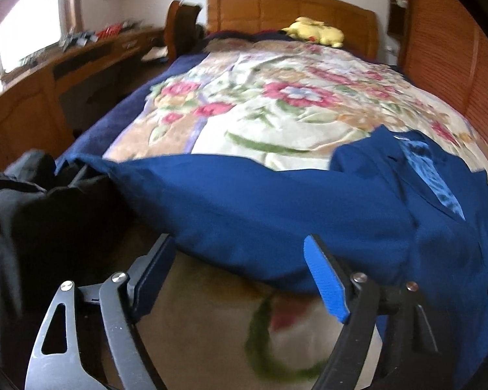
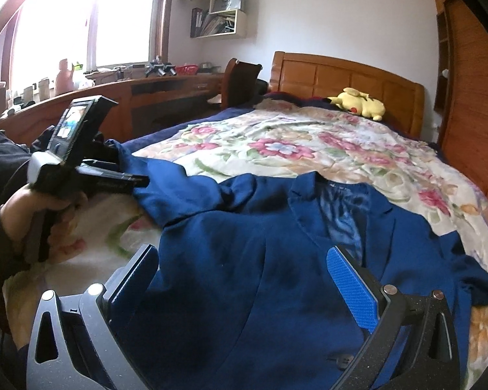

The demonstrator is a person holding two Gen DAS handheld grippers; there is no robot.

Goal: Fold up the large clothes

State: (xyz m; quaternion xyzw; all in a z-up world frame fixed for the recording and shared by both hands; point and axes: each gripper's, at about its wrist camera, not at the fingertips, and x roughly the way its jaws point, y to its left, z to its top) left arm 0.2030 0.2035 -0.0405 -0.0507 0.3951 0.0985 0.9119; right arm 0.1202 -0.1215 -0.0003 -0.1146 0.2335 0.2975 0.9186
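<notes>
A dark blue suit jacket (image 2: 276, 260) lies face up on the floral bedspread (image 2: 292, 139), collar toward the headboard, lining showing. Its left sleeve (image 1: 244, 208) stretches out to the left across the bed. My left gripper (image 1: 240, 256) is open, with the sleeve's lower edge between its fingers. In the right wrist view the left gripper (image 2: 136, 183) sits by the sleeve's end, and contact is unclear there. My right gripper (image 2: 244, 269) is open and hovers over the jacket's front panel, near a button (image 2: 341, 360).
A yellow plush toy (image 2: 358, 104) lies by the wooden headboard (image 2: 341, 78). A wooden desk (image 2: 146, 94) and chair (image 2: 240, 81) stand to the left. Black clothing (image 1: 32, 214) is piled at the bed's left edge. A wooden slatted wall (image 2: 471, 113) lines the right side.
</notes>
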